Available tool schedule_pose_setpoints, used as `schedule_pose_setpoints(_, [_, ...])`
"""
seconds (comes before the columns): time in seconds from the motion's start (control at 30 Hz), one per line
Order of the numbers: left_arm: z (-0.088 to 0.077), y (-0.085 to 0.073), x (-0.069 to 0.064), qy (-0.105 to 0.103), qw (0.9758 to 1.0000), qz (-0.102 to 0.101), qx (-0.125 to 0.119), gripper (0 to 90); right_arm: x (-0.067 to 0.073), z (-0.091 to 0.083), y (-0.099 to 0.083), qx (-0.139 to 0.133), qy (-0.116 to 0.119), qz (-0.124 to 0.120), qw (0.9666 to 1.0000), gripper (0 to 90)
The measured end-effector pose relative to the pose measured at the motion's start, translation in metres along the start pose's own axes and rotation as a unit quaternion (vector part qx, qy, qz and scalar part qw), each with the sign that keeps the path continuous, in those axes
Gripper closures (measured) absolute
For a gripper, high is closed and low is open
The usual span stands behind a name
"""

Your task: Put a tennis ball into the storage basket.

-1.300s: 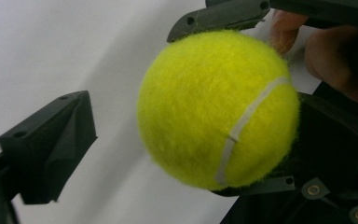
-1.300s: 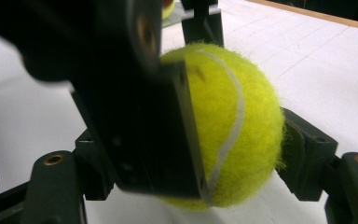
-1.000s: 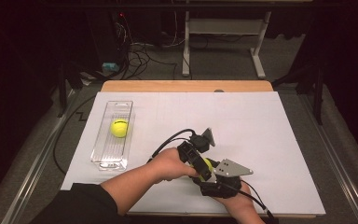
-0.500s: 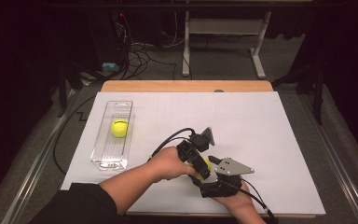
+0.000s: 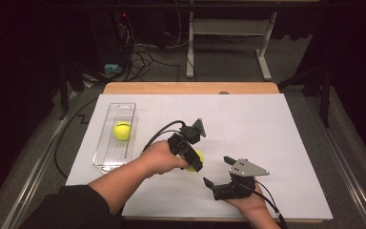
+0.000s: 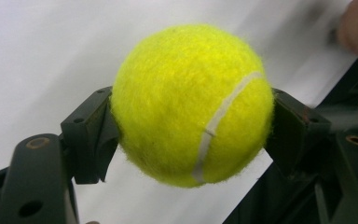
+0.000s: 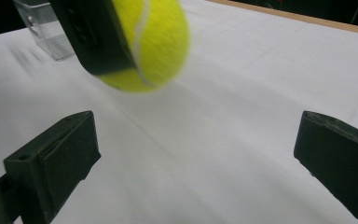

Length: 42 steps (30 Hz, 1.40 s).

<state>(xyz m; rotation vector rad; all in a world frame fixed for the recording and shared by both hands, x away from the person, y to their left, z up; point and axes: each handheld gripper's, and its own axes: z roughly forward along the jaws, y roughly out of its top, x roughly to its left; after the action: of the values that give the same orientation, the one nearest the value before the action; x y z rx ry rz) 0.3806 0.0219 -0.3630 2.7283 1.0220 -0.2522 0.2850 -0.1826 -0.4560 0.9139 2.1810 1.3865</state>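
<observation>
the left hand-held gripper (image 5: 194, 161) is clenched on a yellow tennis ball (image 5: 196, 159), one black jaw pressed against each side of it. in the left gripper view the ball (image 6: 192, 105) sits squarely between the two pads, its white seam curving down the right half, with the white desk surface blurred behind it. in the high view this ball is near the middle of the white sheet (image 5: 267, 133) that covers the desk, just left of the right hand-held gripper (image 5: 217, 172) and apart from it.

the right hand-held gripper is released: its jaws have just been opening and now stand wide apart with nothing between them. in the right gripper view the two black jaws frame bare white sheet, and the held ball (image 7: 158, 44) hangs above and ahead of them at upper left, clear of both jaws, with the left gripper's jaw covering its left side.

a clear plastic tray (image 5: 104, 157) lies lengthwise near the left edge of the sheet. a second yellow tennis ball (image 5: 122, 130) rests inside it, in the far half. the tray is well apart from both grippers.
</observation>
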Motion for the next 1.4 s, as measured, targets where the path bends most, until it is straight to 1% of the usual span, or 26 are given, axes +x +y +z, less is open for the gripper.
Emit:
schedule_pose_setpoints(0.03, [-0.003, -0.002, 0.004, 0.002, 0.9999, -0.010, -0.004, 26.5, -0.002, -0.001, -0.001, -0.001, -0.003, -0.001, 1.0000, 0.0])
schedule_pose_setpoints(0.07, [-0.005, -0.004, 0.008, 0.004, 0.9999, -0.014, -0.005, 26.4, -0.005, -0.003, -0.001, 0.000, -0.007, 0.004, 1.0000, 0.0])
schedule_pose_setpoints(0.13, [-0.009, -0.007, 0.015, 0.008, 0.9997, -0.021, -0.006, 26.5, -0.011, -0.007, -0.003, -0.002, -0.017, 0.004, 0.9998, 0.0])
schedule_pose_setpoints(0.2, [-0.014, -0.011, 0.023, 0.016, 0.9994, -0.029, -0.008, 26.5, -0.016, -0.010, -0.004, -0.003, -0.026, 0.009, 0.9996, 0.0])
schedule_pose_setpoints(0.33, [-0.024, -0.020, 0.038, 0.024, 0.9987, -0.044, -0.012, 26.5, -0.026, -0.016, -0.007, -0.005, -0.043, 0.012, 0.9990, 0.0])
schedule_pose_setpoints(0.47, [-0.034, -0.030, 0.053, 0.035, 0.9975, -0.061, -0.013, 26.5, -0.036, -0.022, -0.011, -0.005, -0.056, 0.021, 0.9982, 0.0])
schedule_pose_setpoints(0.6, [-0.043, -0.039, 0.067, 0.047, 0.9959, -0.076, -0.013, 26.4, -0.044, -0.027, -0.014, -0.004, -0.070, 0.022, 0.9973, 0.0])
schedule_pose_setpoints(0.8, [-0.058, -0.059, 0.092, 0.062, 0.9921, -0.108, -0.013, 26.5, -0.055, -0.038, -0.018, -0.007, -0.086, 0.027, 0.9959, 0.0])
schedule_pose_setpoints(0.97, [-0.067, -0.077, 0.111, 0.073, 0.9882, -0.134, -0.012, 26.4, -0.064, -0.049, -0.021, -0.010, -0.101, 0.034, 0.9943, 0.0])
schedule_pose_setpoints(1.03, [-0.070, -0.084, 0.118, 0.078, 0.9863, -0.145, -0.014, 26.4, -0.068, -0.053, -0.022, -0.013, -0.105, 0.039, 0.9936, 0.0])
schedule_pose_setpoints(1.07, [-0.072, -0.089, 0.123, 0.081, 0.9848, -0.153, -0.015, 26.4, -0.069, -0.055, -0.022, -0.015, -0.103, 0.043, 0.9936, 0.0])
schedule_pose_setpoints(1.1, [-0.074, -0.093, 0.127, 0.082, 0.9838, -0.159, -0.012, 26.4, -0.071, -0.058, -0.023, -0.017, -0.104, 0.046, 0.9934, 0.0])
schedule_pose_setpoints(1.13, [-0.075, -0.096, 0.130, 0.084, 0.9831, -0.163, -0.011, 26.5, -0.072, -0.061, -0.023, -0.019, -0.106, 0.046, 0.9932, 0.0])
schedule_pose_setpoints(1.17, [-0.076, -0.100, 0.134, 0.088, 0.9815, -0.170, -0.012, 26.5, -0.073, -0.062, -0.023, -0.020, -0.108, 0.046, 0.9929, 0.0])
schedule_pose_setpoints(1.2, [-0.077, -0.104, 0.138, 0.089, 0.9806, -0.174, -0.012, 26.5, -0.074, -0.065, -0.024, -0.021, -0.110, 0.047, 0.9926, 0.0])
schedule_pose_setpoints(1.23, [-0.078, -0.107, 0.141, 0.091, 0.9792, -0.181, -0.013, 26.5, -0.075, -0.067, -0.025, -0.022, -0.112, 0.045, 0.9925, 0.0])
schedule_pose_setpoints(1.33, [-0.079, -0.115, 0.148, 0.096, 0.9766, -0.192, -0.011, 26.4, -0.078, -0.071, -0.027, -0.021, -0.118, 0.048, 0.9916, 0.0])
schedule_pose_setpoints(1.37, [-0.079, -0.119, 0.152, 0.099, 0.9753, -0.197, -0.012, 26.4, -0.079, -0.072, -0.028, -0.021, -0.118, 0.049, 0.9915, 0.0])
schedule_pose_setpoints(1.4, [-0.079, -0.120, 0.153, 0.100, 0.9748, -0.199, -0.010, 26.4, -0.080, -0.073, -0.029, -0.020, -0.121, 0.050, 0.9912, 0.0])
